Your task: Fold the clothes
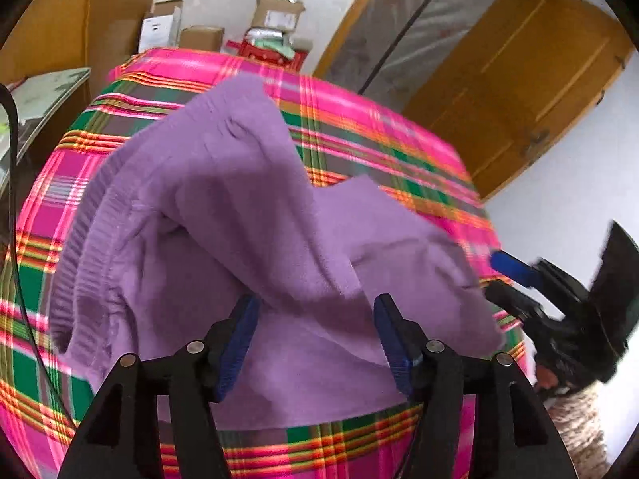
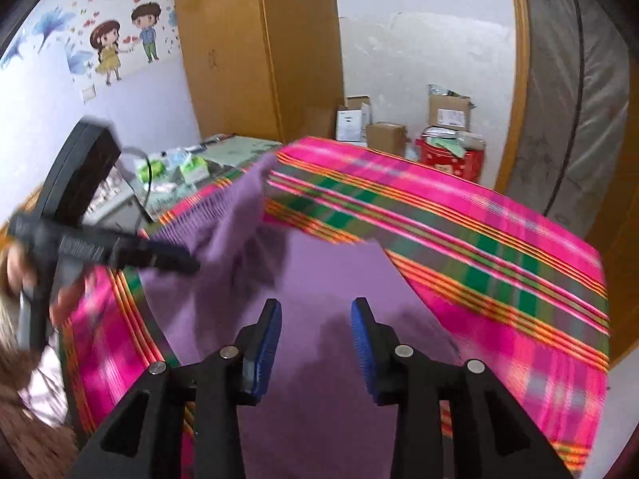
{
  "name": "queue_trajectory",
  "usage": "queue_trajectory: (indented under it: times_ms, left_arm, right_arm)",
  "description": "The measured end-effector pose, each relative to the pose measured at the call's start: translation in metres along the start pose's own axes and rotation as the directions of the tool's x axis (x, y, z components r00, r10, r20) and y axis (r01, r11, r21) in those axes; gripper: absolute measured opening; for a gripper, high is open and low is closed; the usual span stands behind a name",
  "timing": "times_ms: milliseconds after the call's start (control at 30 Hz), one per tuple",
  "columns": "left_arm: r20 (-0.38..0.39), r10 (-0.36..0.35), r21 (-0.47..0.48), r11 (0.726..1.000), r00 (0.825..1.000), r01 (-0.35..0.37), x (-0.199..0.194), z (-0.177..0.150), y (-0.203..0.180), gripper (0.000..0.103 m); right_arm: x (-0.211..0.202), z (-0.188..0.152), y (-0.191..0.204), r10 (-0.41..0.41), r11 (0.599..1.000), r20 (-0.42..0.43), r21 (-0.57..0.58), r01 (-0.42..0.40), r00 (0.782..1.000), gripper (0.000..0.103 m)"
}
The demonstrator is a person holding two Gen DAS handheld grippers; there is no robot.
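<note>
At the bottom of the left wrist view, your left gripper point(image 1: 315, 331) stands with its blue pads wide apart; purple cloth lies under and between them, but neither pad presses on it. At the bottom of the right wrist view, your right gripper point(image 2: 315, 335) is likewise parted, about half as wide as it could be, hanging over a flat stretch of the same cloth and gripping nothing. The garment point(image 1: 223, 215) is a purple fleece or knit top, and it fills the middle of the left view, lying on a bed covered by a pink, green and orange plaid sheet point(image 1: 399, 139). It is partly heaped: one fold rises toward the upper middle of the frame, and a ribbed hem or cuff point(image 1: 76, 263) runs down the left side. Expect it to be light, soft and limp, so it will sag and bunch rather than hold shape, though its fuzzy surface should not slip between the pads. The ribbed band looks like the firmest place to pinch, or else a free corner at the right. Beyond the bed, at the top of the frame, stand cardboard boxes point(image 1: 275, 12) and a wooden door point(image 1: 519, 80).
</note>
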State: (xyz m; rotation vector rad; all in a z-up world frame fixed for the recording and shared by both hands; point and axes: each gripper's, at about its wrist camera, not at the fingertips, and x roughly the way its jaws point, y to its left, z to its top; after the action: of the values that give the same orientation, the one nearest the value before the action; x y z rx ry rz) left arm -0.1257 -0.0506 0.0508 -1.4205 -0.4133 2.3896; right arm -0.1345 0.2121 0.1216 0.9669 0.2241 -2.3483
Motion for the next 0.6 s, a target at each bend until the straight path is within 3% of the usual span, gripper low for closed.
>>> queue_trajectory:
  times_ms: [267,467,600]
  left_arm:
    - [-0.069,0.039,-0.052,0.998,0.997,-0.043,0.027,0.003,-0.002,0.063]
    - [-0.11,0.024,-0.128,0.991,0.994,-0.038,0.047,0.009,0.007,0.063]
    - [-0.111,0.025,-0.13,0.991,0.994,-0.04,0.053,0.015,0.002,0.062]
  right_arm:
    - [-0.025,-0.046,-0.003,0.006,0.998,-0.003,-0.068,-0.007,1.0,0.04]
    - [-0.027,-0.068,-0.001,-0.011,0.992,-0.028,-0.124,0.008,1.0,0.04]
    - [-0.027,-0.073,-0.01,-0.03,0.995,-0.027,-0.092,0.027,0.999,0.04]
